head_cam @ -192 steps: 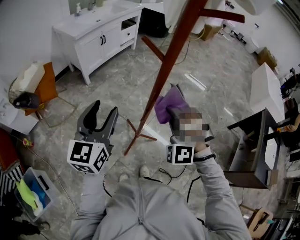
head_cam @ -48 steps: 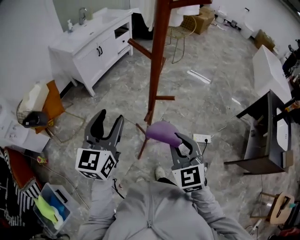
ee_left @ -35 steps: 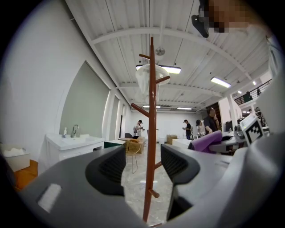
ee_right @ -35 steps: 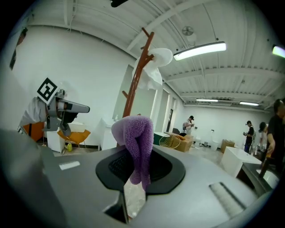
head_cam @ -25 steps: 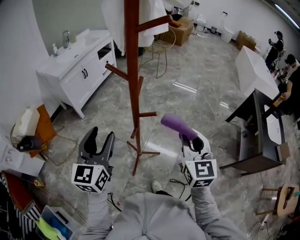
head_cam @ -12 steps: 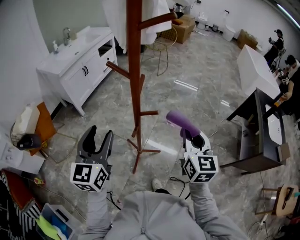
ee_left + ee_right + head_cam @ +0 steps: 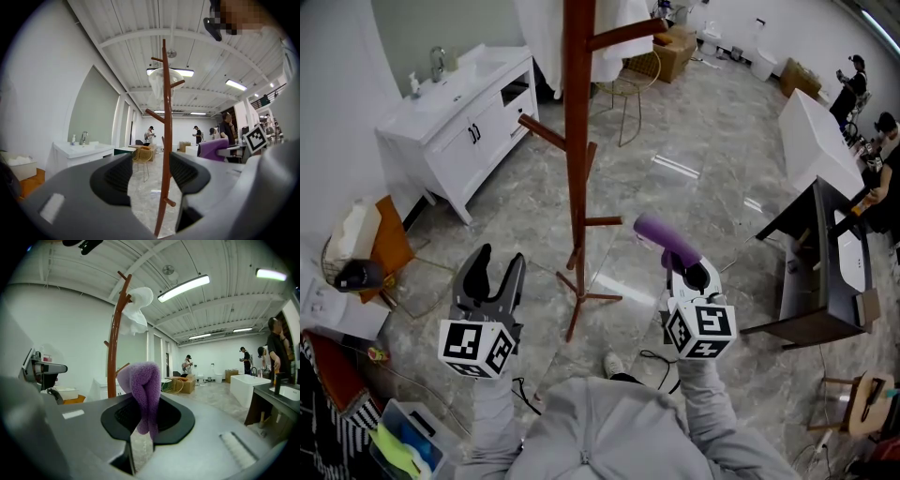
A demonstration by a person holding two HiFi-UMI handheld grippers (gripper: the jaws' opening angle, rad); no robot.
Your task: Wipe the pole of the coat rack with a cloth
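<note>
Right gripper point(image 7: 682, 266) clamps cloth point(image 7: 661, 235) (seemingly clear of pole point(image 7: 577, 141)).

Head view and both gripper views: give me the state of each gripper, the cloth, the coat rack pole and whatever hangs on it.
left gripper: open, empty, short of the pole.
right gripper: shut on the purple cloth.
purple cloth: bunched, sticking out past the jaws, apart from the pole.
coat rack pole: upright, neither gripper on it.
white garment: hanging near the rack's top.

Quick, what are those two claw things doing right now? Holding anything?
Left gripper: open, holding nothing.
Right gripper: closed on the purple cloth.
</note>
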